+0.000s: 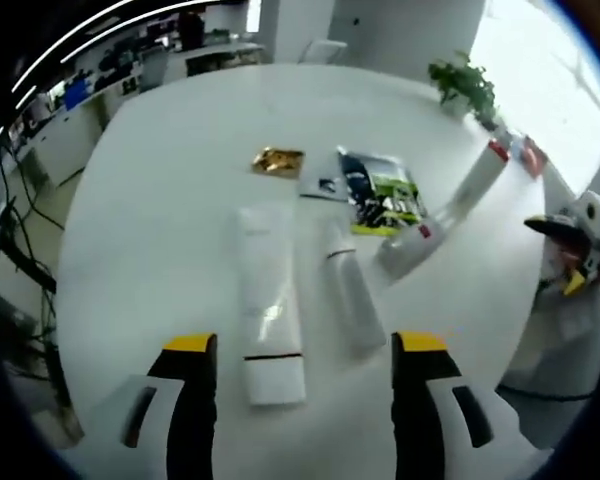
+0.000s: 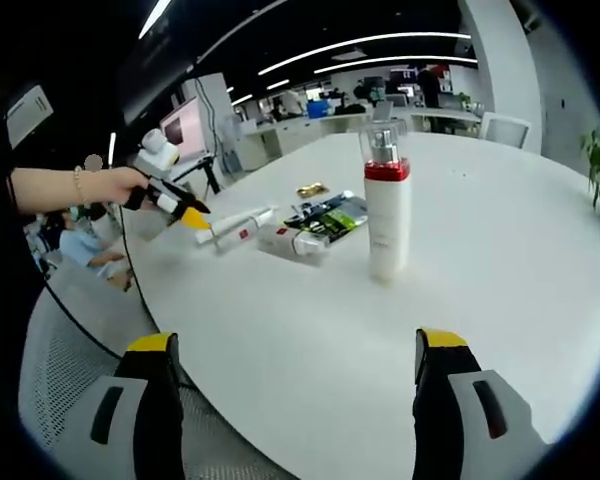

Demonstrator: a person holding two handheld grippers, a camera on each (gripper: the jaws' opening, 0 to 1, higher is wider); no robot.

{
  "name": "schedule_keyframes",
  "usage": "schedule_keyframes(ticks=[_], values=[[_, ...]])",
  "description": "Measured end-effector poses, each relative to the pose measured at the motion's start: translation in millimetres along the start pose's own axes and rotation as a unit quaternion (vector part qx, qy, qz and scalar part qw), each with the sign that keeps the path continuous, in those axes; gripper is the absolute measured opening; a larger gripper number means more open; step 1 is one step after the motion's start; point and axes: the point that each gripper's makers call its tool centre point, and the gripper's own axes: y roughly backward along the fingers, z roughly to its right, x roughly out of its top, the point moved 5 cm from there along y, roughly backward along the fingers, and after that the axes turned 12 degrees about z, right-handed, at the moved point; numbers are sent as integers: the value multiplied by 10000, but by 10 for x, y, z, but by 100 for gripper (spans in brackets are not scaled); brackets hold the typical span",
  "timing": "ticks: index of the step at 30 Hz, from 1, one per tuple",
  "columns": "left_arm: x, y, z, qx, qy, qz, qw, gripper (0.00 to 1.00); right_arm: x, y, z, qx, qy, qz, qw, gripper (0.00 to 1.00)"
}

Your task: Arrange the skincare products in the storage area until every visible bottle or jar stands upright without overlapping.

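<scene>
My left gripper [image 1: 305,342] is open above the white table [image 1: 160,230], nothing between its jaws. Just ahead of it lie a large white tube [image 1: 267,300] and a slimmer grey-white tube [image 1: 348,290], side by side. A third tube [image 1: 410,240] lies beyond them. A white bottle [image 2: 387,200] with a red collar and clear cap stands upright, also visible as the bottle [image 1: 480,175] at the table's far side. My right gripper [image 2: 295,345] is open and empty, well short of that bottle. A hand holds the left gripper [image 2: 195,215] near the lying tubes [image 2: 242,225].
A green-and-black box [image 1: 385,195] and a gold packet [image 1: 278,160] lie past the tubes. A potted plant [image 1: 465,85] stands at the far edge. The right gripper [image 1: 570,240] shows at the right rim. A mesh chair [image 2: 60,380] sits beside the table edge.
</scene>
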Motion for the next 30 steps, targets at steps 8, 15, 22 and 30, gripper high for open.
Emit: schedule_keyframes(ticks=[8,15,22,30], values=[[65,-95,-73,176,71,-296,9994,59,-22,5,30,-68,-63,-40,9999,97],[85,-316,-151,167,-4,-653,9977,55,-27,0,30,-84,-78,-85,9999,96],[179,-460,-233,121,-169,-820,9964,52,-38,7,38,-114,-62,-139,9998,96],[261,-617,-285,100,-318,-1177,9925,50,-35,18,33,-177,-36,-197,9996,96]])
